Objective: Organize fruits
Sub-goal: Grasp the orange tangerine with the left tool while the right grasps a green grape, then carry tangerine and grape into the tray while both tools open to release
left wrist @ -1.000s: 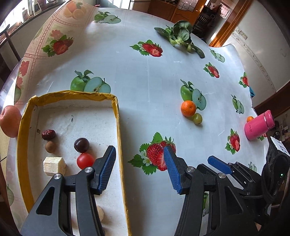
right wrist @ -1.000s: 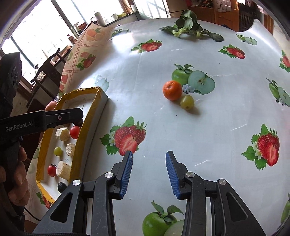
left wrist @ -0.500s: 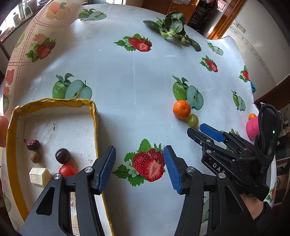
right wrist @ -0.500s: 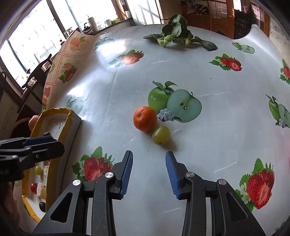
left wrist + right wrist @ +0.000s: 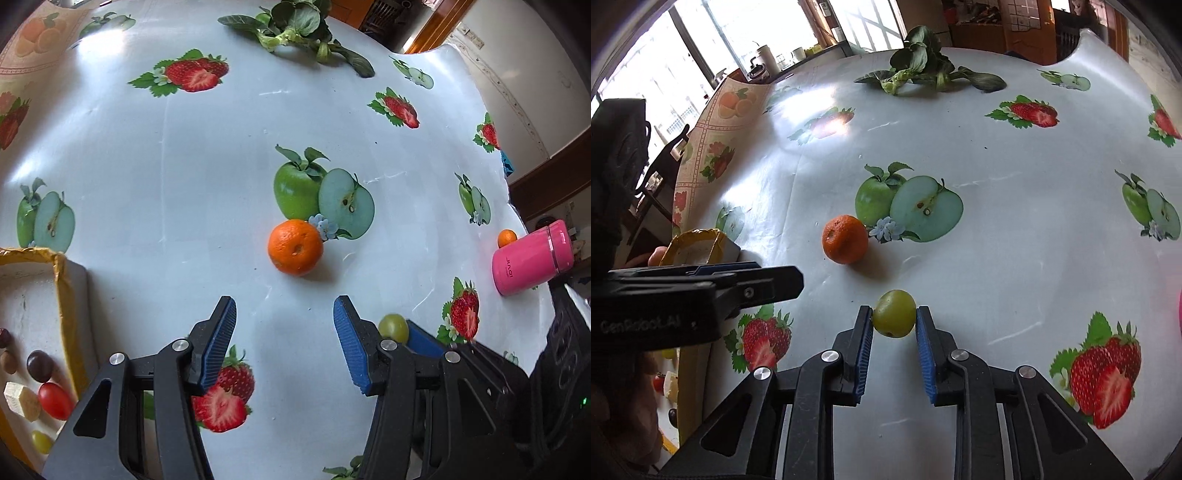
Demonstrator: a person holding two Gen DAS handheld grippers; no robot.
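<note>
Right wrist view: your right tongs (image 5: 894, 325) are closed down on the green grape (image 5: 894, 313), both blue pads touching its sides, with the grape at the very tips. It looks to sit at or just off the bench (image 5: 1015, 236); you cannot tell lift from this angle. Just beyond, apart from the grape, the mandarin (image 5: 845, 239) rests beside the printed apple. At the left edge the left tongs show side-on, and behind them one corner of the yellow-rimmed tray (image 5: 696, 236).

Step in hand, by judgement: pick of the grape, grip just made. Next move calls for a gentle lift without tightening (grape skin is soft, tip grip is shallow), then a carry leftward over the tray rim and a low release so it does not roll.

Left wrist view: your left tongs (image 5: 284, 343) stand wide open and hold nothing, hovering over the bench with the mandarin ahead and roughly centred between the fingers. Judgement: that is the left side's candidate pick.

View differences: only the left view shows the tray contents: cherry tomato (image 5: 55, 400), a dark round fruit (image 5: 40, 365), a pale cut piece (image 5: 22, 400), another grape (image 5: 41, 441). It also shows the pink cup (image 5: 532, 256) lying on its side, a second small mandarin (image 5: 506, 238) behind it, and the held grape only as a sliver past the finger. Leafy greens (image 5: 923, 70) lie farthest away.
</note>
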